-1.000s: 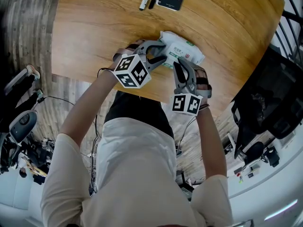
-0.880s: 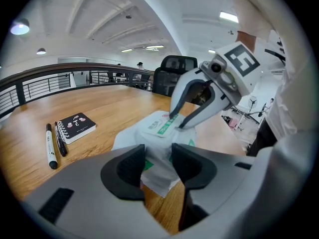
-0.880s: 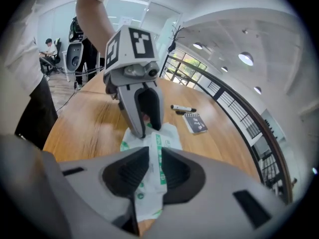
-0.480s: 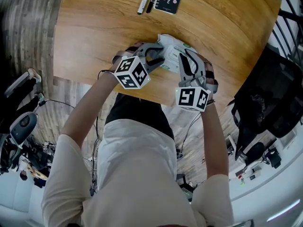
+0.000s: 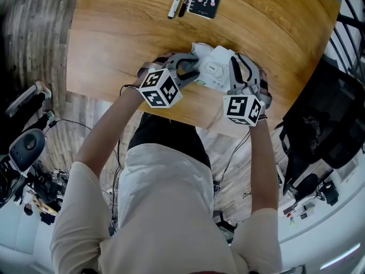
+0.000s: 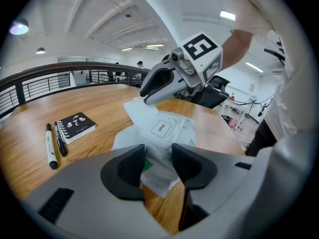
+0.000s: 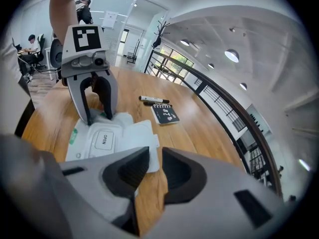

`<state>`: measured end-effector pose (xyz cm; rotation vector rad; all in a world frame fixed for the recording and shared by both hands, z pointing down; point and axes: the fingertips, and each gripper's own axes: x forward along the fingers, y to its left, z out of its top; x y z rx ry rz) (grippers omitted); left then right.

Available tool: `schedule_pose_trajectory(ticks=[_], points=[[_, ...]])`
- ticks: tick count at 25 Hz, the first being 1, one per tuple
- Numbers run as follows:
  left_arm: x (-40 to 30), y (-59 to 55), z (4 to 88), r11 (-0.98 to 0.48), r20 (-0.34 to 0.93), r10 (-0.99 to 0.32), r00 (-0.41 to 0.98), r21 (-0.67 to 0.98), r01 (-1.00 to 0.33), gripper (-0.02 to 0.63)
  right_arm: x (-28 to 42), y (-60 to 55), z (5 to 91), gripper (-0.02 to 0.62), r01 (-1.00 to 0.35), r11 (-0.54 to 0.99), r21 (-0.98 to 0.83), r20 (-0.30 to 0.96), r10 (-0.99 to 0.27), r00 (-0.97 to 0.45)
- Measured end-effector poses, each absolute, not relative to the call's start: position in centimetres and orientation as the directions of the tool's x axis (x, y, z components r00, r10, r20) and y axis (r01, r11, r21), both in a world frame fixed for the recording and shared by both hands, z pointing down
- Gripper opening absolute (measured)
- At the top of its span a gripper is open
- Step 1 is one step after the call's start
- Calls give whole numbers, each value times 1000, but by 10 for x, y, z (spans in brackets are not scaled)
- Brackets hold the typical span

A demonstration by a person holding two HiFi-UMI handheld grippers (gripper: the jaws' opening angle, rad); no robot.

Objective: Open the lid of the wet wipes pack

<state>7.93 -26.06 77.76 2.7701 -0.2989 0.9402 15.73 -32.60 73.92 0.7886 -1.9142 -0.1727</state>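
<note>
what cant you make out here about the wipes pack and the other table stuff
Green print on the white soft wet wipes pack: too small, every view.
Pack's left end: head view, under the left gripper.
Cover of the small black spiral notebook: too small to read.

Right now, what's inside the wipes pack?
The lid marked OPEN lies shut on the pack, so only its white outside shows. Whatever is inside is covered.

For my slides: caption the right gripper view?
Left gripper and right gripper pinch opposite ends of the wet wipes pack, lid closed, on a wooden table.
</note>
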Motion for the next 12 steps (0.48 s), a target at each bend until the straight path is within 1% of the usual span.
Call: schedule_pose_trajectory(ticks=[12], points=[[80, -259, 778, -968, 655, -126, 745, 83, -236, 164, 163, -330, 764, 69, -453, 776, 439, 786, -576, -224]])
